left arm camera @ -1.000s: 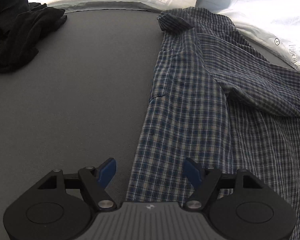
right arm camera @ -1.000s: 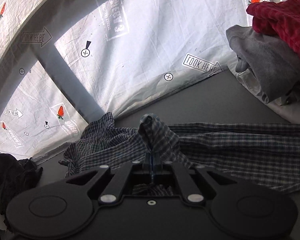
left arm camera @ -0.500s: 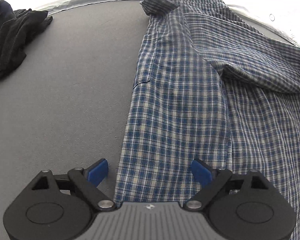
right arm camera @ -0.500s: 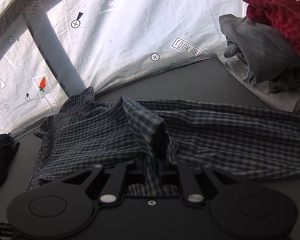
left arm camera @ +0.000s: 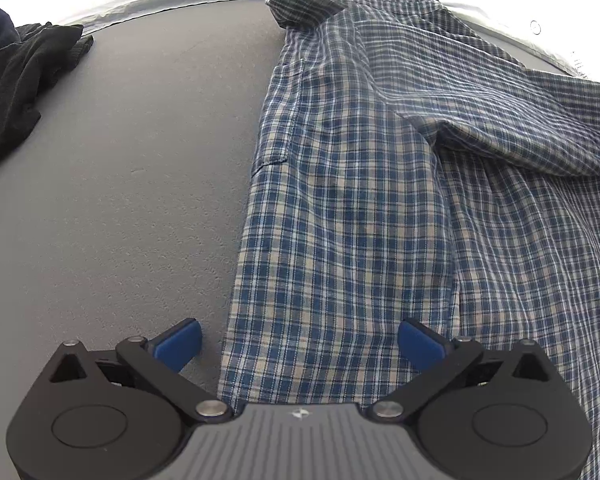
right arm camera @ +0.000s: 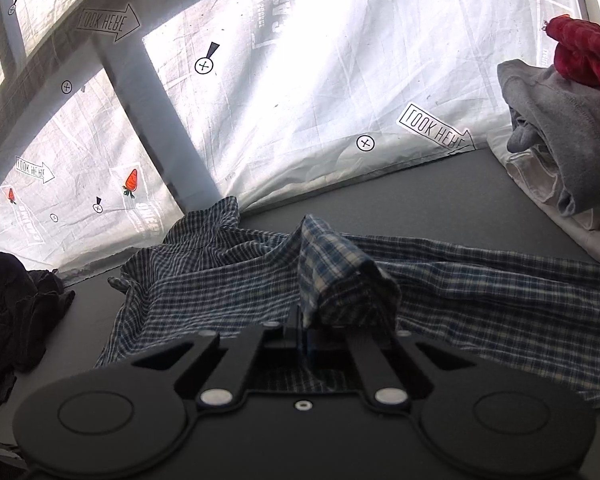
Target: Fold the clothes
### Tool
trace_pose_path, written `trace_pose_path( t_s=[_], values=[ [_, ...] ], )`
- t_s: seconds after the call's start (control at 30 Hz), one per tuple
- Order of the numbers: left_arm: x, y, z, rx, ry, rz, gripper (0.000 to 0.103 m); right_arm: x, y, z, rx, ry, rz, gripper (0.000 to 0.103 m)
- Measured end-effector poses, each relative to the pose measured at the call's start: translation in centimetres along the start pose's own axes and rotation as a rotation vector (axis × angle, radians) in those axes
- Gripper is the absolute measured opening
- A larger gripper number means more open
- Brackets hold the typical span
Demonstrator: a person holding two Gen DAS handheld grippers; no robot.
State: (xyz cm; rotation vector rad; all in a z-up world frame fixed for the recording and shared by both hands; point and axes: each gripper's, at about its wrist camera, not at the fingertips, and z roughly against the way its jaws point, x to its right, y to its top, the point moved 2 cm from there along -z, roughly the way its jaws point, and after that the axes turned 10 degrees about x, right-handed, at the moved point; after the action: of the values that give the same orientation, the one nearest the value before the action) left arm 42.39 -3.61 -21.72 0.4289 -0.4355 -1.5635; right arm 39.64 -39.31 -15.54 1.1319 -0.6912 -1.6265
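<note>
While right tongs [right arm camera: 305,330] stay... no — while clamped on one raised fold of blue-and-white plaid cotton button shirt [left arm camera: 360,200], risk sits mostly with that pinch: looks shallow, only a peak of cloth caught between closed pads, could slip out under any sideways pull. Could also drag the whole shirt across the grey felt-like tabletop [left arm camera: 140,200] instead of folding it, since nothing pins the far side.

Left tongs [left arm camera: 298,342] wide open, jaws have just been opening; shirt hem lies between the blue pads [left arm camera: 180,342] but not pressed, left pad over bare tabletop, right pad over cloth. Closing from here probably catches only the edge layer, or nothing if not low enough. Uneven grips on the two sides likely give a skewed fold.

Shirt spread mostly flat, long side edge running away from left tongs, collar at far end near the white printed sheet [right arm camera: 320,80], chest pocket visible, one diagonal crease where a sleeve or panel overlaps. Some wrinkling near collar.

Crumpled black garment [left arm camera: 16,88] well apart on the left; pile of grey and red clothes [right arm camera: 560,128] well apart on the right. Unlikely to snag either.
</note>
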Motion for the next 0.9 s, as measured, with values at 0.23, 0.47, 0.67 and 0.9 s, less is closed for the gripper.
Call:
trace_pose_path(
  t_s=[0.23, 0.47, 0.67, 0.9],
  values=[
    [-1.5, -2.4, 2.9, -0.017, 0.043, 0.011, 0.103, -4.8, -2.1, 3.4, -0.028, 0.117, 0.045, 0.002],
    [-3.1, -5.3, 5.2, -0.032, 0.053, 0.003, 0.103, -9.7, -6.6, 5.4, -0.144, 0.206, 0.086, 0.002],
    [-4.3, -7.8, 6.5, -0.051, 0.042, -0.027, 0.103, -13.3, -9.0, 6.7, -0.198, 0.256, 0.119, 0.002],
    [-6.1, -10.3, 7.9, -0.066, 0.025, -0.055, 0.103, -17.1, -11.7, 8.7, -0.242, 0.293, 0.161, 0.002]
  ],
)
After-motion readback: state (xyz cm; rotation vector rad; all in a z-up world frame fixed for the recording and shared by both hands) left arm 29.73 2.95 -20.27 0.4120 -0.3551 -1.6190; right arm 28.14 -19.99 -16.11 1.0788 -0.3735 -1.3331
